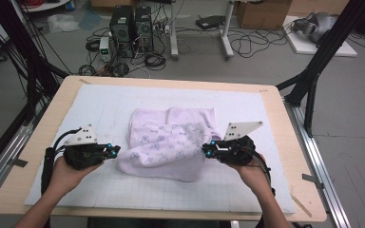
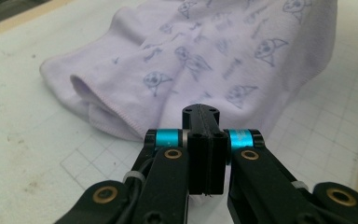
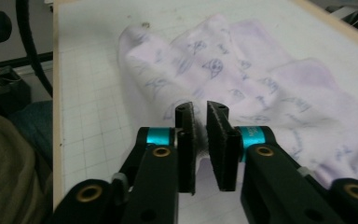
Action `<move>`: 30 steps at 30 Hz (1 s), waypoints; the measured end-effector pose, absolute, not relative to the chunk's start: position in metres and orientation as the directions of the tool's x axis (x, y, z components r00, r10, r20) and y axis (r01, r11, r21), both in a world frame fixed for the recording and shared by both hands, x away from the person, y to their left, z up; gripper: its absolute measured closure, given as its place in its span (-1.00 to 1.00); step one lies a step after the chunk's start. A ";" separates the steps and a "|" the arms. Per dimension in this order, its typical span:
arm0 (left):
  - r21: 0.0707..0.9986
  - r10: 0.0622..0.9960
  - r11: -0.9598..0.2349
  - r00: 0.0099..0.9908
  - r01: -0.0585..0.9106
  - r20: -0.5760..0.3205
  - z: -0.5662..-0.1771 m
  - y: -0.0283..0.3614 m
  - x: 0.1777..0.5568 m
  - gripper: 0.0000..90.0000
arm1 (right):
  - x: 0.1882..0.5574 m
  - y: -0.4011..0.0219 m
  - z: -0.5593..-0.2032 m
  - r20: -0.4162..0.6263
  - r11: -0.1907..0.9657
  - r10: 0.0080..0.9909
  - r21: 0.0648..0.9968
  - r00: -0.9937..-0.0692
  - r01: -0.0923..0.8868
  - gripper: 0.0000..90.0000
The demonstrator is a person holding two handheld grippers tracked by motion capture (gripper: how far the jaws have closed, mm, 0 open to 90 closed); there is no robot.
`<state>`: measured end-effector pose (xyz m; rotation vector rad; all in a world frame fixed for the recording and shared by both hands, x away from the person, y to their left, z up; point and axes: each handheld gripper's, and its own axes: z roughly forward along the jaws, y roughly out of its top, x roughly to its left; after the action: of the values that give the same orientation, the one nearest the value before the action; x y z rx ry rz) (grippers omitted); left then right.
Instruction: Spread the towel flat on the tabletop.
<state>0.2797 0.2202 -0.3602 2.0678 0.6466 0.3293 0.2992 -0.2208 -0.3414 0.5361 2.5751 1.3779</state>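
A lilac towel [image 1: 171, 142] with small printed figures lies crumpled in the middle of the white grid mat [image 1: 100, 107]. My left gripper [image 1: 115, 151] is at the towel's left edge. In the left gripper view its jaws [image 2: 200, 112] are pressed together, with the towel [image 2: 214, 60] bunched just behind them and a bit of cloth showing under the pads. My right gripper [image 1: 205, 149] is at the towel's right edge. Its jaws [image 3: 200, 109] stand close together with a fold of the towel [image 3: 242, 84] pinched in the narrow gap. Both grippers point inward at each other.
The mat covers most of a light wooden table [image 1: 275, 118]. Black frame legs [image 1: 313, 80] stand at the table's right, and dark poles [image 1: 31, 71] at its left. Computer towers [image 1: 130, 28] and cables sit on the floor beyond the far edge.
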 end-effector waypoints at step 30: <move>0.721 0.520 -0.576 0.853 0.386 -0.040 -0.426 0.186 0.309 0.92 | 0.304 -0.210 -0.423 0.036 0.617 0.389 0.732 -0.921 0.289 0.99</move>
<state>0.3090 0.1860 -0.4257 2.2534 0.6539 0.2246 0.3039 -0.2098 -0.4234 0.5708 2.7098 1.1933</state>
